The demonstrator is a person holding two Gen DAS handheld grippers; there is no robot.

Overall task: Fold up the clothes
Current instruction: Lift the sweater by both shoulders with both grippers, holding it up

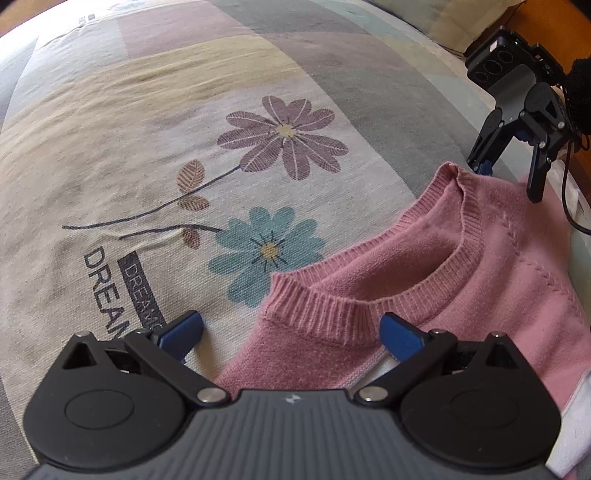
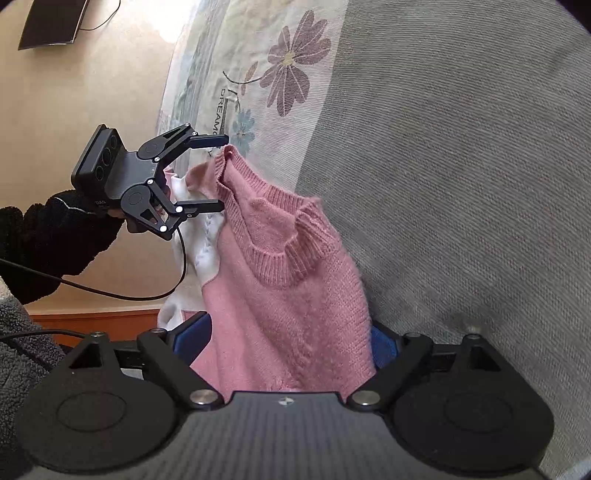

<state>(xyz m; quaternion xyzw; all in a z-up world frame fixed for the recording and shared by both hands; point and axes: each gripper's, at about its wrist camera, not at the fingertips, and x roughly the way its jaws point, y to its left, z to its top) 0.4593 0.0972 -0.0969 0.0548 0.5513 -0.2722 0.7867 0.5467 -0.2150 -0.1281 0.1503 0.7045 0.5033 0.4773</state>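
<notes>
The left gripper [image 1: 291, 334] has its jaws spread wide, gripping nothing. Its blue pads [image 1: 183, 334] sit on either side of the ribbed neckline of the pink sweater [image 1: 424, 280]: one pad is over the bare bedspread [image 1: 155, 155] just off the sweater's shoulder edge, the other is over the knit just below the collar. From the right wrist view the same left gripper [image 2: 221, 173] is seen from the side, jaws parted above and below the sweater's near shoulder, with a strip of white fabric [image 2: 207, 247] just beside the lower finger; whether any finger touches the cloth cannot be told.

The right gripper [image 2: 291, 345] also has its jaws spread wide, and pink knit fills the gap between its two blue pads [image 2: 194, 341]; the pads are not pressed together on it, and whether they touch the cloth cannot be told. In the left wrist view the right gripper [image 1: 511, 177] is at the sweater's far shoulder, fingers apart, pointing down at the cloth's edge.

The sweater lies on the bedspread with its collar open toward the printed flowers: a blue flower [image 1: 266, 251] is just beside the collar, a purple flower [image 1: 284, 136] farther from it, and the printed word "DREAM" [image 1: 107, 291] is beside the left gripper's outer pad. A white part of the garment shows along the sweater's edge away from the flowers.

A hand in a black fleece sleeve [image 2: 55, 236] holds the left gripper, and a black cable [image 2: 122, 291] trails from it. Beyond the sweater are a beige floor [image 2: 92, 92] and a dark flat object [image 2: 51, 22].
</notes>
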